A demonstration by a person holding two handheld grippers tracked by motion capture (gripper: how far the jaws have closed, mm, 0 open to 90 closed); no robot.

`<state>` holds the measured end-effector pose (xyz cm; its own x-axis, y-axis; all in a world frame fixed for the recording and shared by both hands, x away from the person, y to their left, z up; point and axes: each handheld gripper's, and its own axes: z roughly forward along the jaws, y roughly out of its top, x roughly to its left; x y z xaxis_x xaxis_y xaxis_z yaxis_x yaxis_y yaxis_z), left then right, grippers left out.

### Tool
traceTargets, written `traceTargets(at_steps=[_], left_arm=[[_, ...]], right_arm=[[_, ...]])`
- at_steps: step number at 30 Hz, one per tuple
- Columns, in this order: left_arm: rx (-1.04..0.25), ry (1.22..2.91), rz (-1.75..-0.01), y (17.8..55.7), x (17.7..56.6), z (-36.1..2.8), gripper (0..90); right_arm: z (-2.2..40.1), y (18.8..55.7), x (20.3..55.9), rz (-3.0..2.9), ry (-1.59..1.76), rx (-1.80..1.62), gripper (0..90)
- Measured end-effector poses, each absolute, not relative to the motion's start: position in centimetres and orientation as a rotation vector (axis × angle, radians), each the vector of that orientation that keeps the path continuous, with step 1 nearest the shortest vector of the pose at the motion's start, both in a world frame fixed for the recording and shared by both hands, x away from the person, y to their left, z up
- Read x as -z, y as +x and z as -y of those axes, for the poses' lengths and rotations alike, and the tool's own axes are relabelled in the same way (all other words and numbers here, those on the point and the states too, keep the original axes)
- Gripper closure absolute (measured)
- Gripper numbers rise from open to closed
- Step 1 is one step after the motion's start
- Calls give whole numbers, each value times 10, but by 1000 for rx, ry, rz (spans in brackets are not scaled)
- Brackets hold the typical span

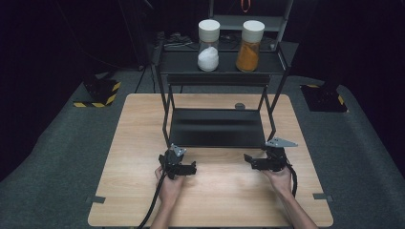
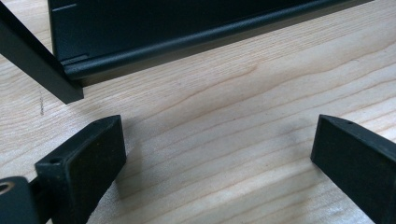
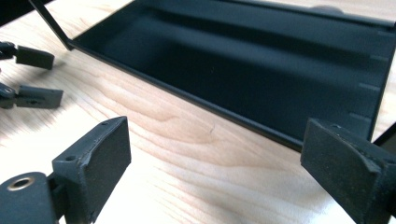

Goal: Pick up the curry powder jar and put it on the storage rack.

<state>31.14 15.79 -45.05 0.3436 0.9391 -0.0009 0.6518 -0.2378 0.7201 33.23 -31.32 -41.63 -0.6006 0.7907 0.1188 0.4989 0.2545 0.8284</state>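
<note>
- Wooden bench [image 1: 143, 143] is ringed by grey floor, dark room.
- Left gripper [image 1: 192, 168] and right gripper [image 1: 247, 160] are held low over the near bench, fingers wide, nothing gripped.
- Black rack [image 1: 217, 128] is just beyond.
- White-powder jar [image 1: 208, 39] and orange-powder jar [image 1: 250, 39] are seen on its top shelf.

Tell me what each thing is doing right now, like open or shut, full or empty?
Left gripper: open, holding nothing.
Right gripper: open, holding nothing.
White-powder jar: upright, lid on, under half full.
Orange-powder jar: upright, lid on, over half full.
Black rack's bottom shelf: empty.
</note>
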Motion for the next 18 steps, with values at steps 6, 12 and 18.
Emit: traceTargets(at_steps=[6,12,18], left_arm=[[-588,1982,-1385,311,450,-158,29],[-588,1981,-1386,311,450,-158,29],[-588,1981,-1386,311,450,-158,29]], right_arm=[[314,329,424,-2206,1205,-1271,80],[312,326,428,-2211,1206,-1256,80],[311,324,432,-2218,1210,-1239,84]])
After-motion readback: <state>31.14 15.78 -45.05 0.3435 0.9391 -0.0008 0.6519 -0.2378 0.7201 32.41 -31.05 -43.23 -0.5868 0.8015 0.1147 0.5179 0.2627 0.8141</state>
